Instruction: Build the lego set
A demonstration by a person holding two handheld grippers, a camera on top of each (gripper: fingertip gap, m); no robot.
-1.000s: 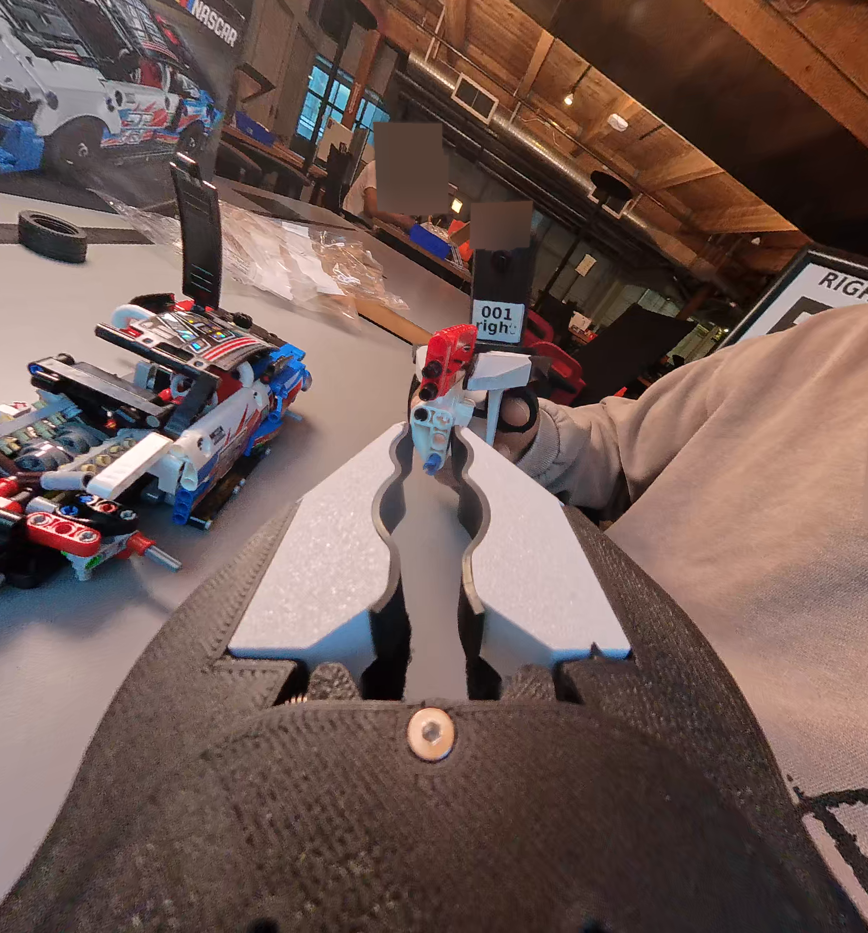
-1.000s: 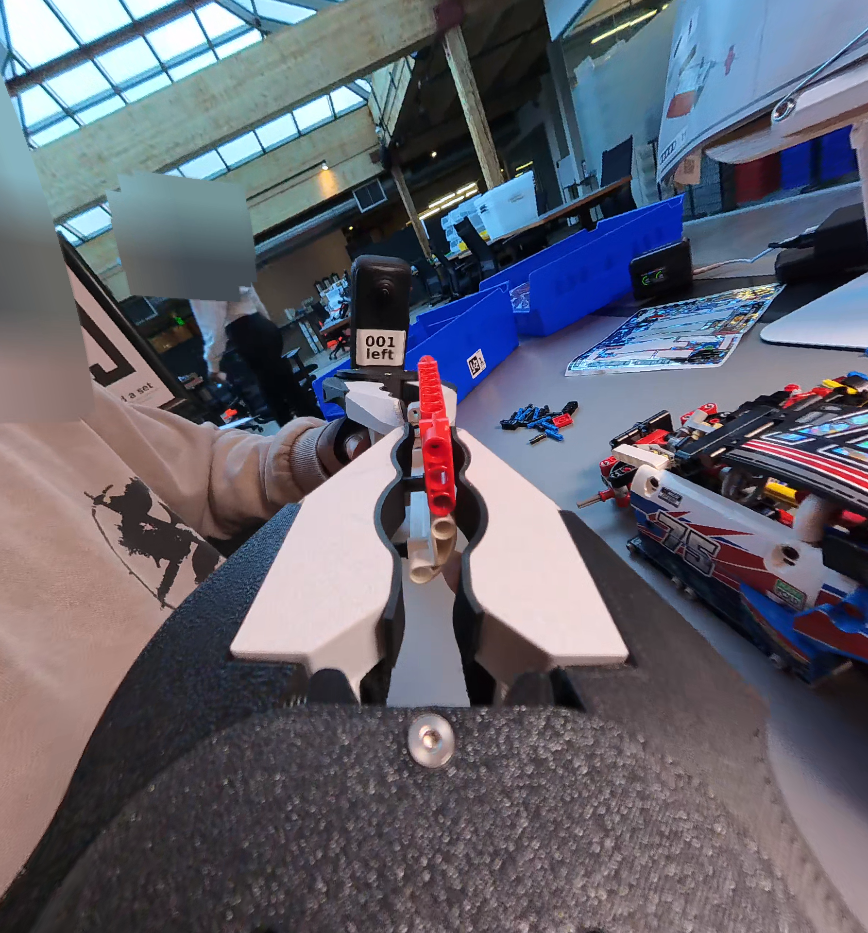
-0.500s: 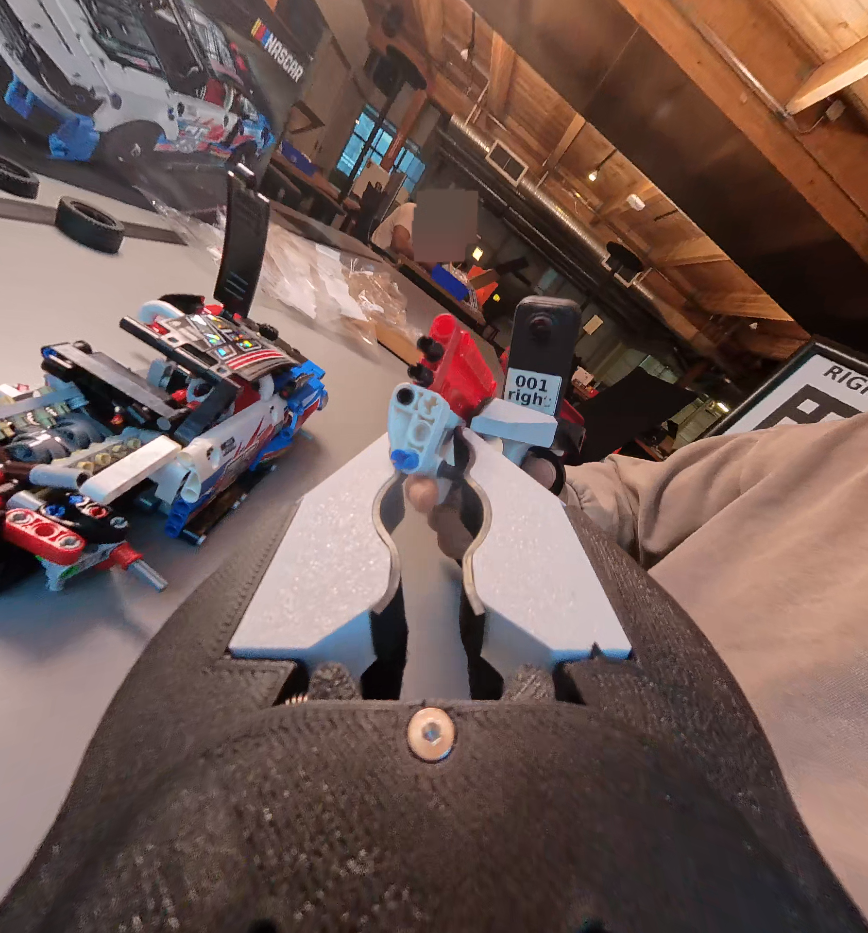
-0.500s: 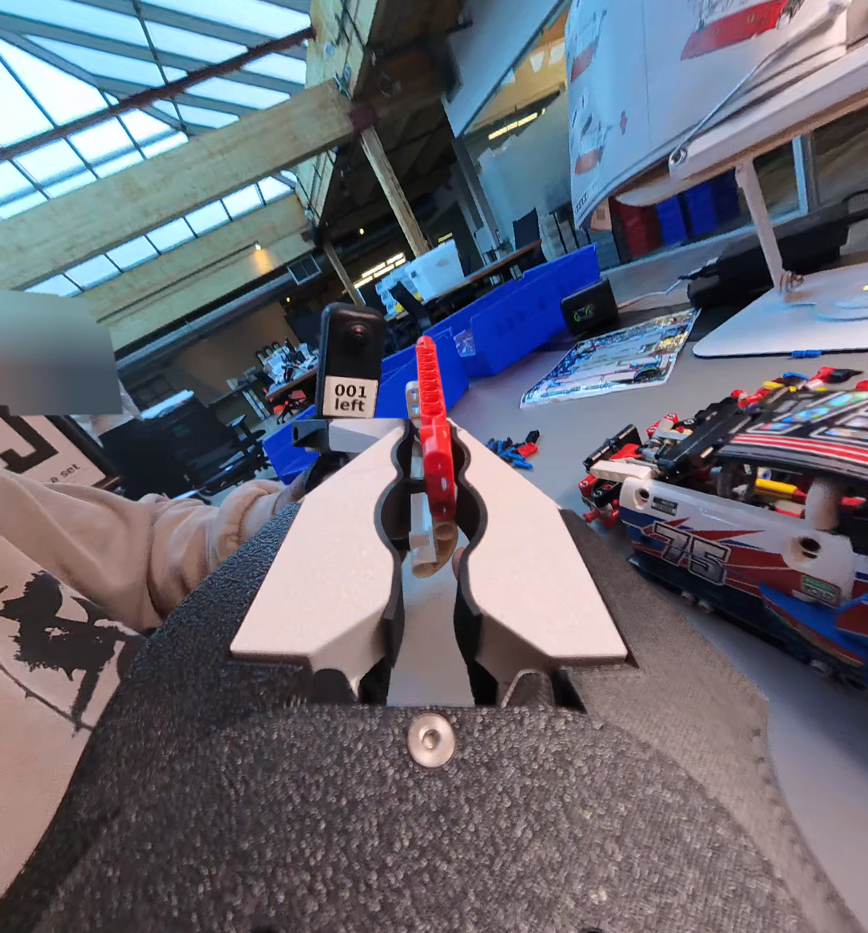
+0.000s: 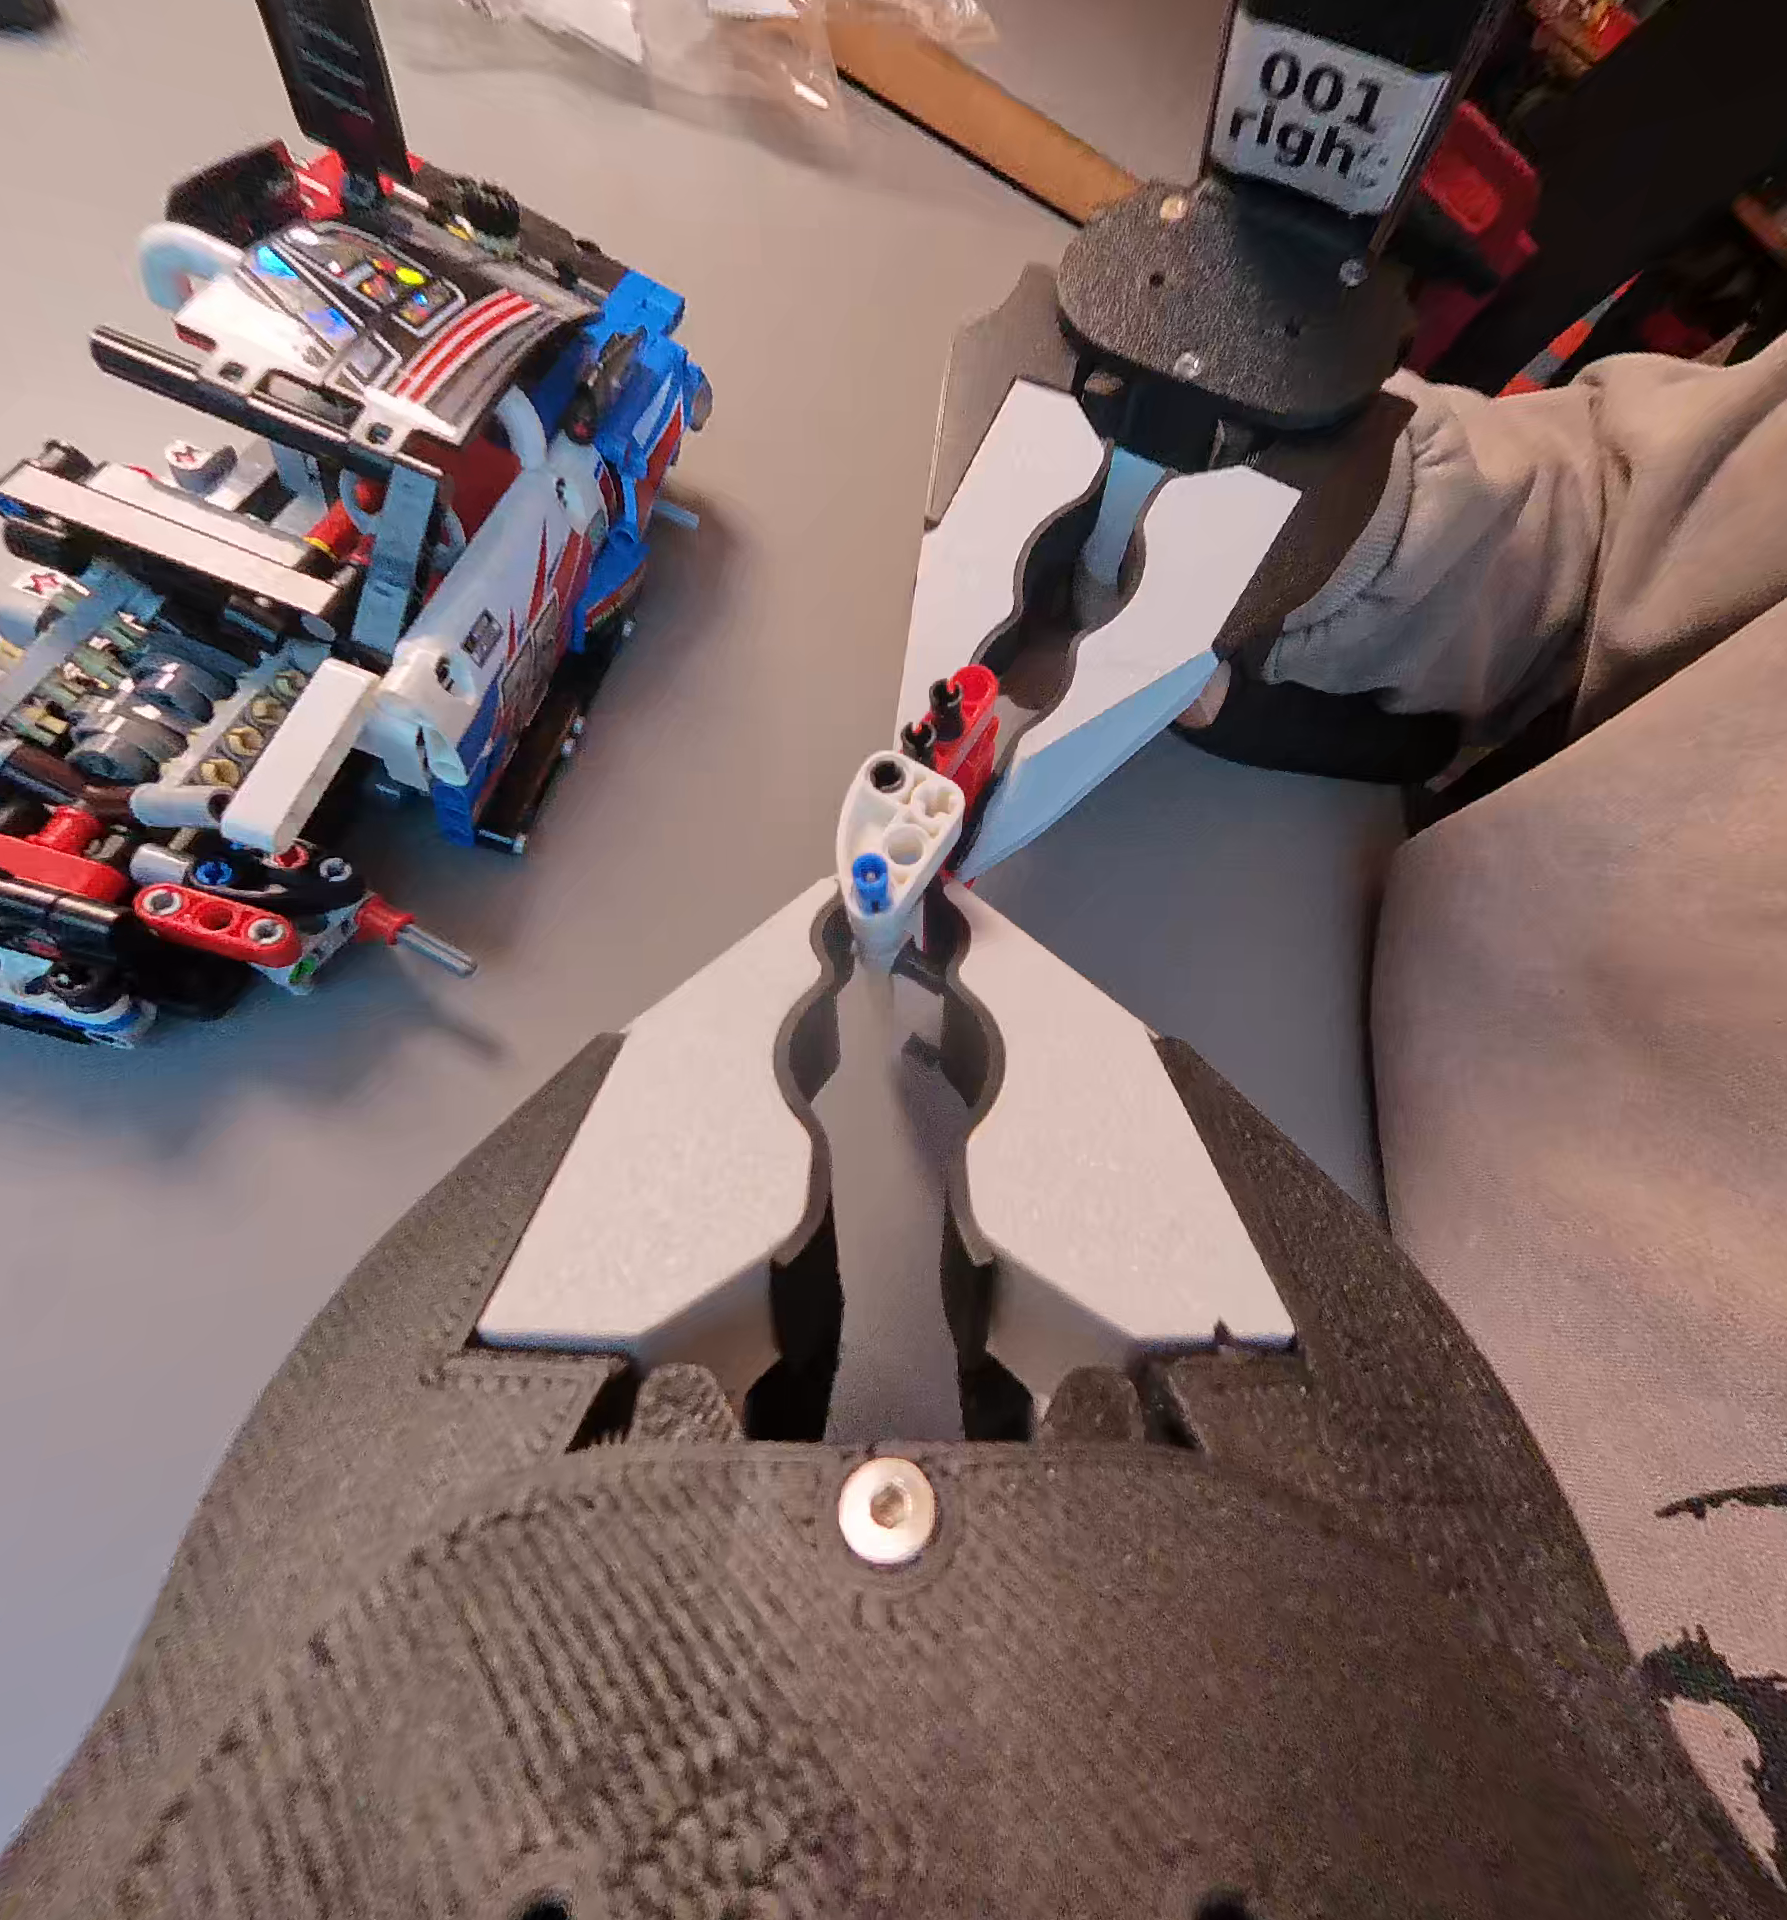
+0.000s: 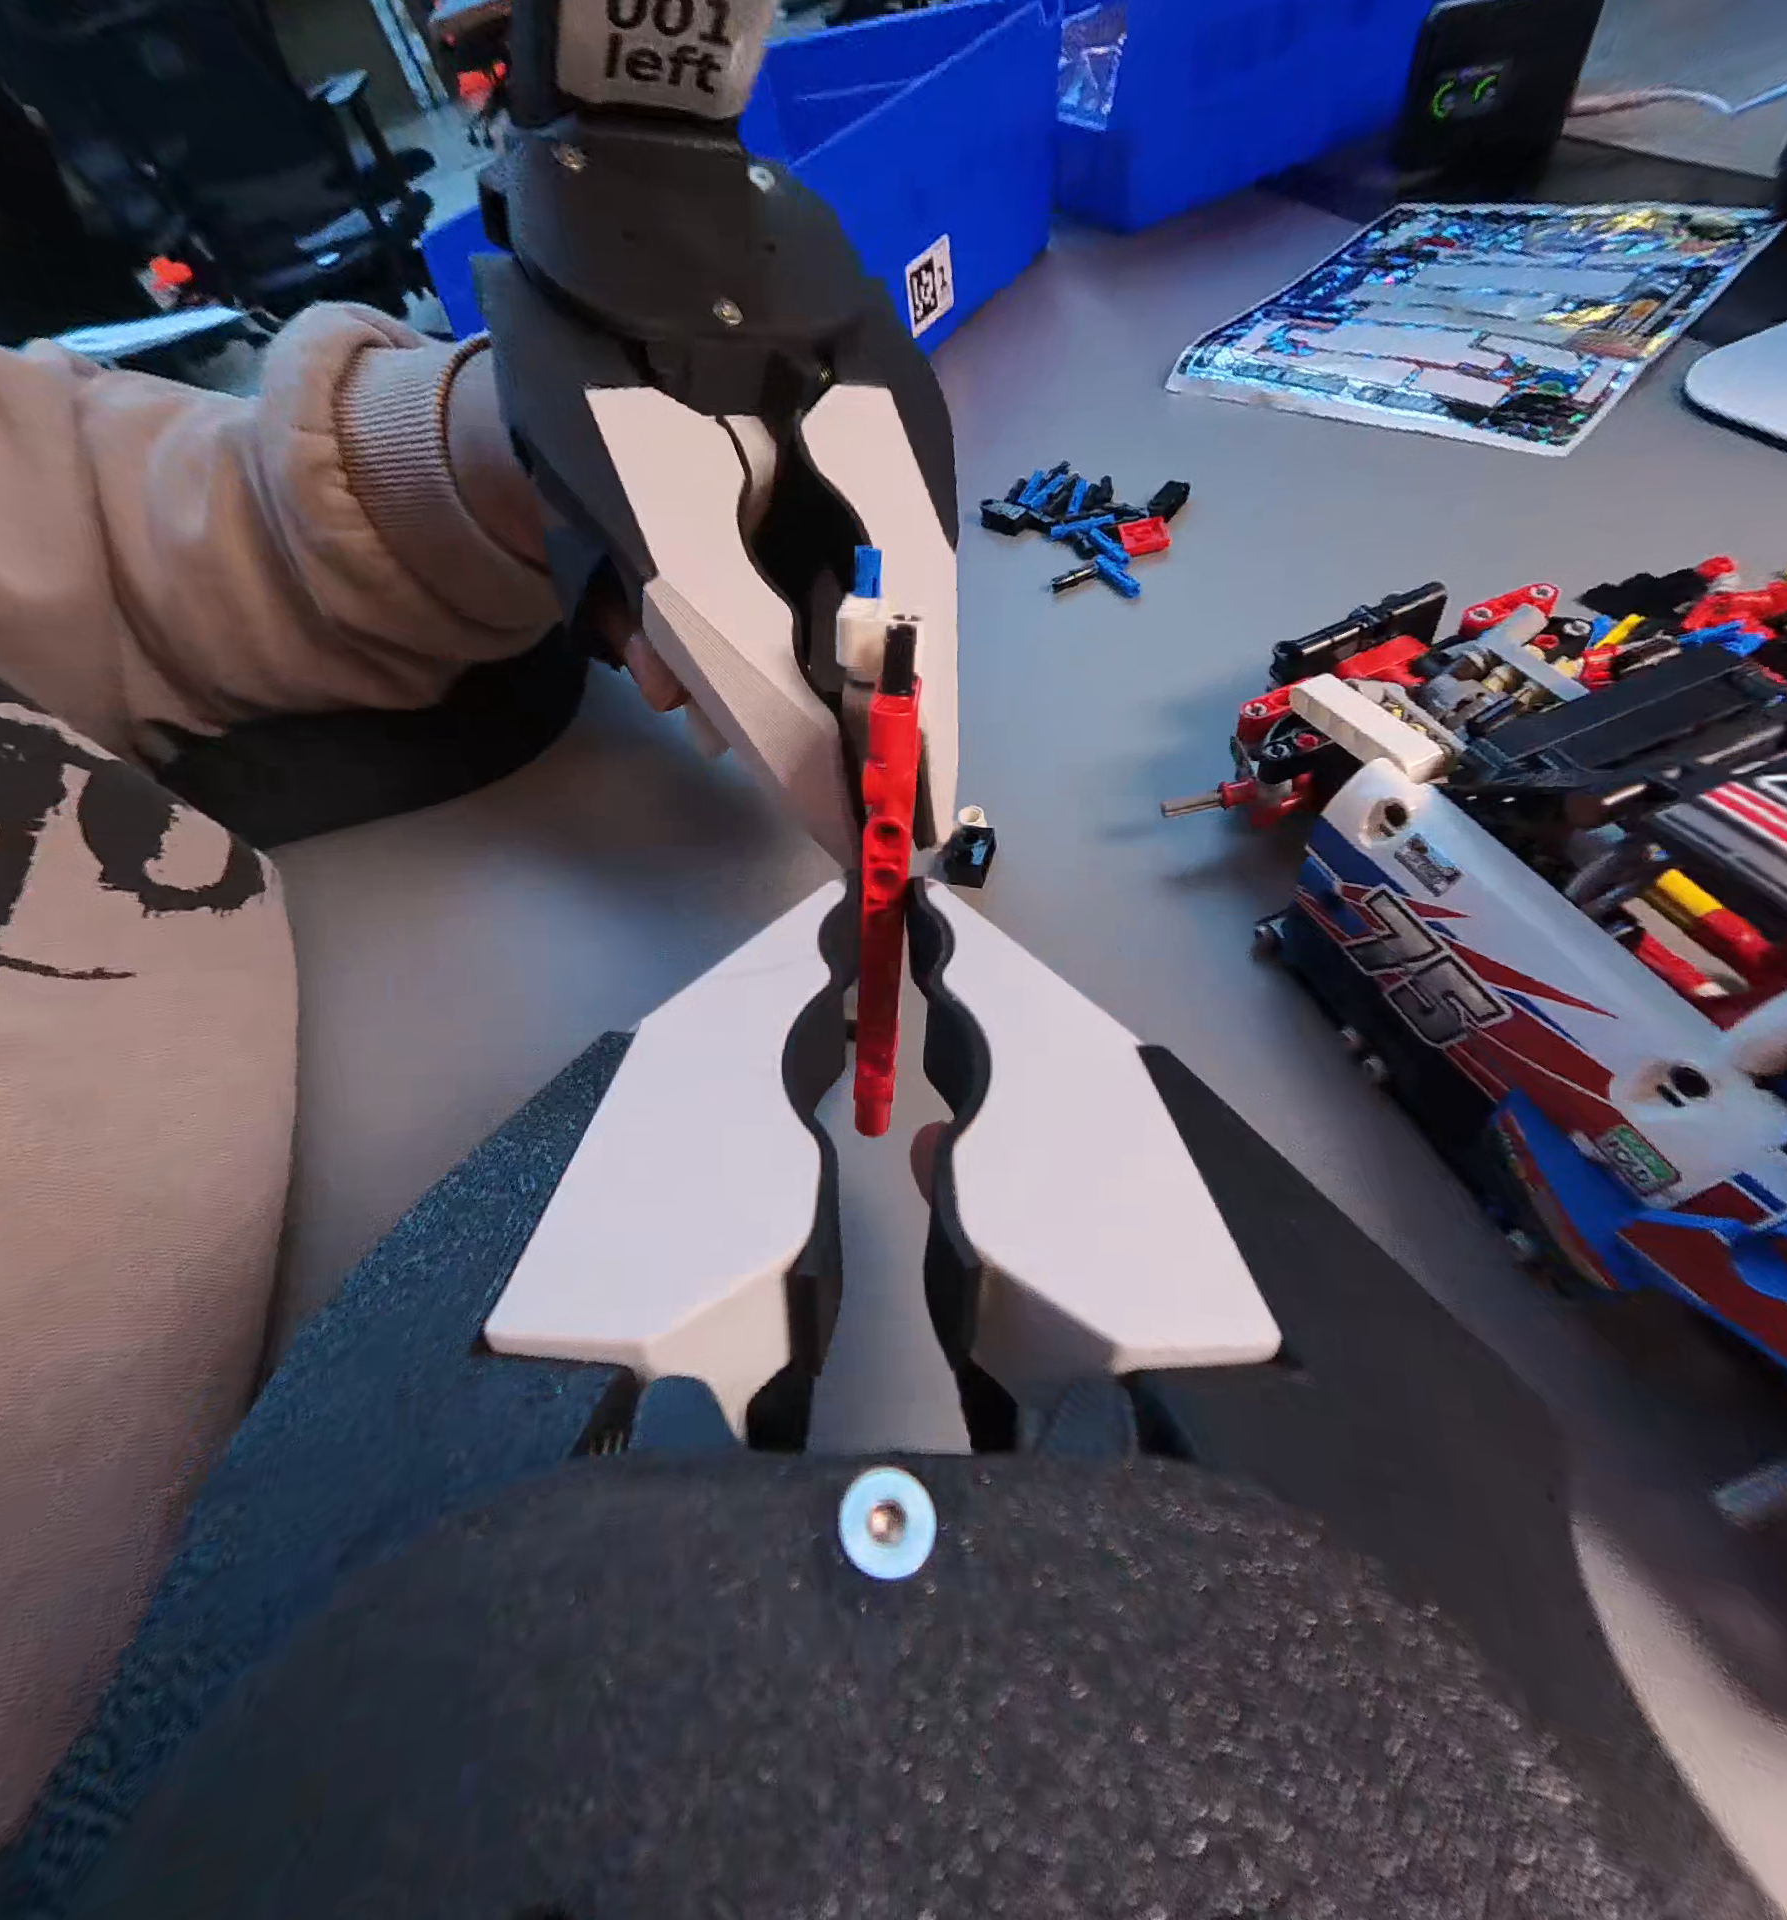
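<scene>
My left gripper point(image 5: 894, 909) is shut on a white triangular lego piece point(image 5: 899, 831) that carries a blue pin, pinched at its fingertips. My right gripper point(image 6: 881, 894) is shut on a thin red beam point(image 6: 884, 935) standing on edge between its pads, with black pins at its far end. The two grippers meet tip to tip above the table, and the red beam point(image 5: 967, 727) lies right against the white piece point(image 6: 858, 634). The left gripper point(image 6: 889, 790) comes in from the top of the right wrist view. The part-built race car point(image 5: 380, 540) sits to the left.
The race car point(image 6: 1595, 935) also lies at the right on the grey table point(image 6: 1128, 727). A small black piece point(image 6: 972, 850) lies just past my right fingertips. Loose blue and black pins point(image 6: 1086, 525), a sticker sheet point(image 6: 1471, 322) and blue bins point(image 6: 930, 135) sit farther back. The person's sleeves flank both grippers. Less than 4 cm separates the two grippers' tips.
Both grippers have tipped down toward the table. The white piece, earlier beside the red beam between my right pads, has left them, and the right pads closed tighter on the red beam alone.
</scene>
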